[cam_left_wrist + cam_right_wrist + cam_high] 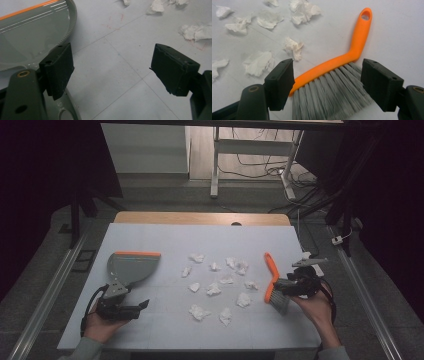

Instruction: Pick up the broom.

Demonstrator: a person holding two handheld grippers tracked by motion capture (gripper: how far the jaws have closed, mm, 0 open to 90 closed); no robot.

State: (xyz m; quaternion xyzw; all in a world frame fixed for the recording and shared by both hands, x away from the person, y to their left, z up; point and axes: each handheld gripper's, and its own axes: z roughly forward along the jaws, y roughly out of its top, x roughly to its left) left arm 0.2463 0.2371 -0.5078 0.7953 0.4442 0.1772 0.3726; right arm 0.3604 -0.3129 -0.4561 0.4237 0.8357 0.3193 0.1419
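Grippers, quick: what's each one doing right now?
Left gripper: open, holding nothing, beside the dustpan.
Right gripper: open, jaws on either side of the brush, not clamped.

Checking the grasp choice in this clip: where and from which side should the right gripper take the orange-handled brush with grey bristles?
Probably the straight stretch of the orange handle above the bristles, from above. The orange-handled brush with grey bristles lies flat on the white table, so only its top and edges are free. The right gripper hangs open over it, jaws either side of the head; the bristles would give under a squeeze.
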